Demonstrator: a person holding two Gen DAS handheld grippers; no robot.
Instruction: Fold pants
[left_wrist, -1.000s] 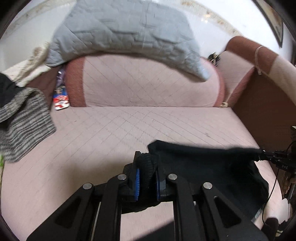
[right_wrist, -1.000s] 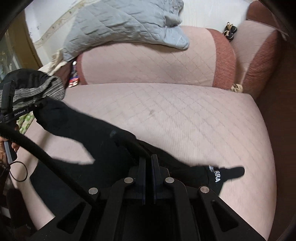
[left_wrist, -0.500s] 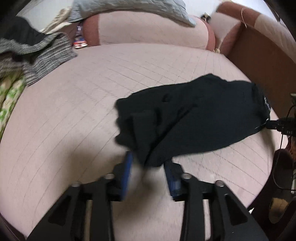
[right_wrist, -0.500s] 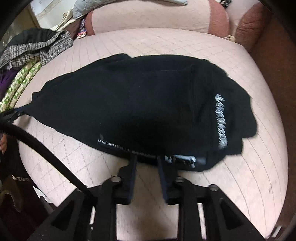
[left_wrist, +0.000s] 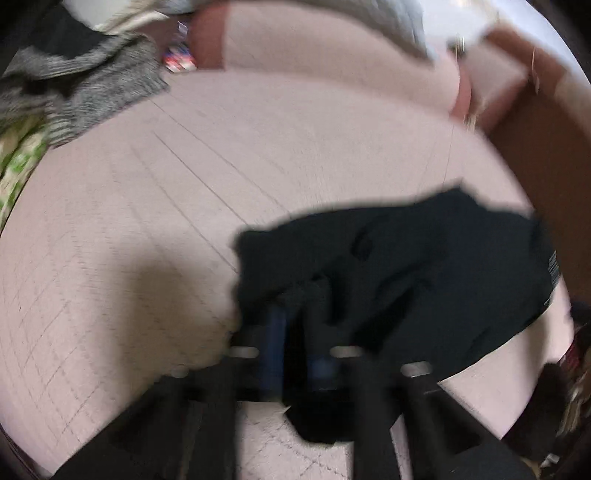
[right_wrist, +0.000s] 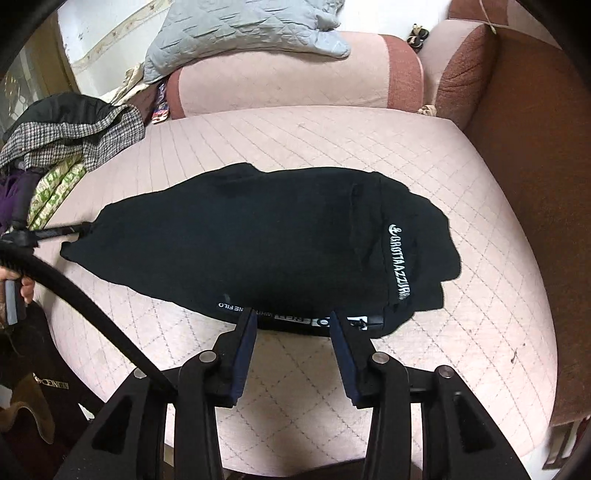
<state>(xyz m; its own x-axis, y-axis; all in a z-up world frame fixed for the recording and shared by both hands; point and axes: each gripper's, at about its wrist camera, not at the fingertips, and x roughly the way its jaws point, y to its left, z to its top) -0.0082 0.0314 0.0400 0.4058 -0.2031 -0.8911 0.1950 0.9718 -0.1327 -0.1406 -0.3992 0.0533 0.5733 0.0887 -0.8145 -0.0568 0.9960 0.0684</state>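
Observation:
The black pants (right_wrist: 266, 240) lie folded on the pink quilted sofa seat (right_wrist: 332, 140), white lettering along the right side. My right gripper (right_wrist: 291, 325) is open, its fingers on either side of the near waistband edge, holding nothing. In the blurred left wrist view the pants (left_wrist: 406, 273) lie at the right, and black cloth sits between the blue pads of my left gripper (left_wrist: 295, 325), which looks closed on the pants' left end. The left gripper (right_wrist: 85, 229) also shows at the pants' left tip in the right wrist view.
A pile of clothes, grey checked and green patterned (right_wrist: 70, 147), lies at the seat's left end. A grey quilted blanket (right_wrist: 240, 33) drapes over the backrest. The brown armrest (right_wrist: 535, 184) bounds the right side. A black cable (right_wrist: 92, 314) crosses the lower left.
The right gripper has opened wider and drawn back from the waistband. The left gripper, open half a second ago, has closed on the pants' left end and is moving.

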